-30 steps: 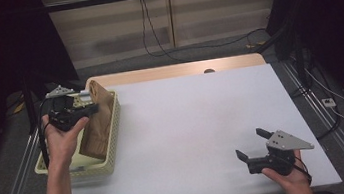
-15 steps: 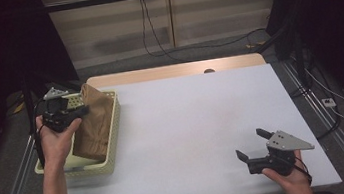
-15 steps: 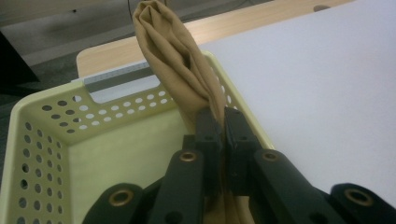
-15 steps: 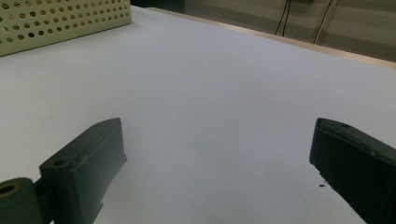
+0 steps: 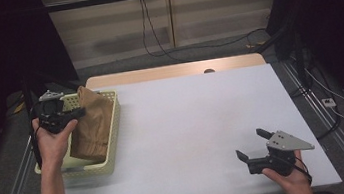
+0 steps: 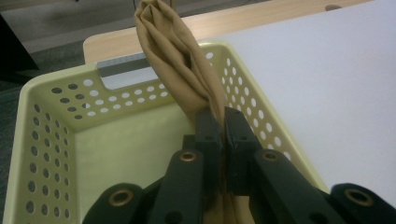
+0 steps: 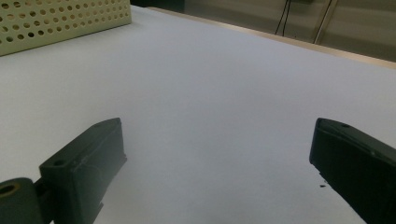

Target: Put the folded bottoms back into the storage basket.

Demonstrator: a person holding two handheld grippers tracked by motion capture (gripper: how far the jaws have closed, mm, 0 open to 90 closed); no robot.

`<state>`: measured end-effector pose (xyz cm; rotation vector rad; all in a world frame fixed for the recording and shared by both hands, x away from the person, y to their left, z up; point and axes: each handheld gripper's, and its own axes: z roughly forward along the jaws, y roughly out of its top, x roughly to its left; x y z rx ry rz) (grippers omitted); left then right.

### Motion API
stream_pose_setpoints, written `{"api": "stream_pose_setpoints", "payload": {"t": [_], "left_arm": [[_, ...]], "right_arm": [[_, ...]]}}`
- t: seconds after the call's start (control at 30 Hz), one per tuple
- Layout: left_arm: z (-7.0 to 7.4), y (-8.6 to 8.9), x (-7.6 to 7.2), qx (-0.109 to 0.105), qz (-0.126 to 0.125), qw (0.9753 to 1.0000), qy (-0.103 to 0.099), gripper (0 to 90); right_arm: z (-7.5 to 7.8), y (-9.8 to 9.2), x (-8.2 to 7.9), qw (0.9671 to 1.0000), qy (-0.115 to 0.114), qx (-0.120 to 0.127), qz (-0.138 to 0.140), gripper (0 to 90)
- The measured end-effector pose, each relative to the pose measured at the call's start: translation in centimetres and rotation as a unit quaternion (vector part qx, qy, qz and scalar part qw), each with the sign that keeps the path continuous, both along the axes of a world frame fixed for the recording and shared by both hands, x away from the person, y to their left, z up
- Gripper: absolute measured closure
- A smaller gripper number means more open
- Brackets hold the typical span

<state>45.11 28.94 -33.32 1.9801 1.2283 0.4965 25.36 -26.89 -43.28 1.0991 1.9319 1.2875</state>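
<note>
The left gripper [image 5: 69, 114] sat at the left-middle of the high view, over the yellow basket [image 5: 112, 135], its jaws pinched tight on a fold of the brown cloth [image 5: 91, 128]. In the left gripper view the cloth [image 6: 180, 65] rose from between the closed jaws up to the top-centre of the frame, so it was gripped low and bunched, likely so it could be lifted clear of the basket wall [image 6: 56, 116]. Most of the cloth lay inside the basket, draped against its right side, top end poking above the rim.

The right gripper [image 5: 253, 152] was at the lower right of the high view, resting on or just above the white table [image 5: 189, 125]; jaws wide apart, holding nothing. Its own view showed bare table [image 7: 210, 93] between the jaws and a corner of the basket [image 7: 60, 21] at upper left, well apart. Probably parked, waiting to take the cloth.

In the way: the basket's perforated right wall and rim, which the cloth might drag on. A wooden strip [image 5: 171, 72] ran along the far table edge, with cables [image 5: 150, 24] on the floor behind.
</note>
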Motion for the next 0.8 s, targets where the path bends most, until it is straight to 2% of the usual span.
{"api": "stream_pose_setpoints", "payload": {"t": [0.47,0.8], "left_arm": [[-0.8,1.0,0.4,-0.005,0.011,0.9998,0.013,85.9],[-1.7,1.8,0.9,-0.007,0.018,0.9994,0.029,85.9]], "right_arm": [[0.0,0.0,0.0,1.0,0.0,0.0,0.0,3.2],[0.0,0.0,0.0,1.0,0.0,0.0,0.0,3.3]]}}
